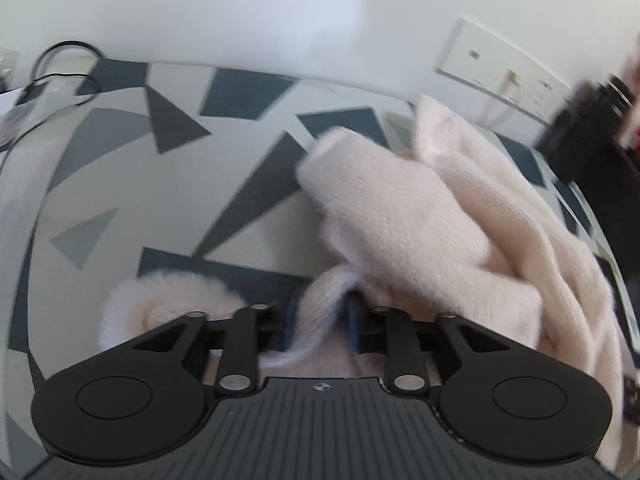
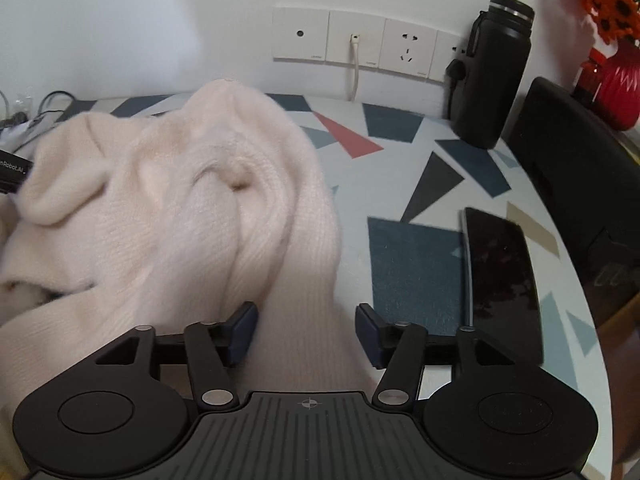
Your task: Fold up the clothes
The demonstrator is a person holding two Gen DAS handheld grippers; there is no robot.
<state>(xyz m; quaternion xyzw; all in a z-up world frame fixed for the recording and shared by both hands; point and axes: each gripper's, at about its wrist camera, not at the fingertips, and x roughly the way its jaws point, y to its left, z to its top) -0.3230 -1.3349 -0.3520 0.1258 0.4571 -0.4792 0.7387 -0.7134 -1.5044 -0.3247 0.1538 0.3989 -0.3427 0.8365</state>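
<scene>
Nearest in the left wrist view: left gripper (image 1: 323,320), blue pads drawn close together and pinching a fluffy edge of pale pink sweater (image 1: 420,216) between them. A rolled, furry cuff (image 1: 160,304) just left of the pads, lying on the table. Beyond the pads, sweater heaped in rumpled folds across the right half of the view, one thick fold lifted toward the middle. Motion blur over much of the fabric. Underneath, a table (image 1: 120,168) covered in a white cloth printed with dark grey and navy triangles. Far left, thin black cables (image 1: 60,64) looped at the table's back edge. Farthest, a white wall with a row of socket plates (image 1: 500,64), blurred.

Nearest in the right wrist view: right gripper (image 2: 306,332), jaws spread wide, holding nothing. A flat strip of the sweater (image 2: 168,208) running between the open pads; left pad touching or just beside the knit, right pad over the fabric's edge, contact unclear. Beyond, the sweater mounded high over the left and centre of the table (image 2: 400,160). To the right, well apart from the garment, a dark phone (image 2: 504,276) lying flat, screen up. Farther back right, a black bottle (image 2: 496,76) standing upright against the wall, beside the socket plates (image 2: 360,40) with a white cord plugged in. Far right corner, a red vase (image 2: 618,84) with orange flowers.
</scene>
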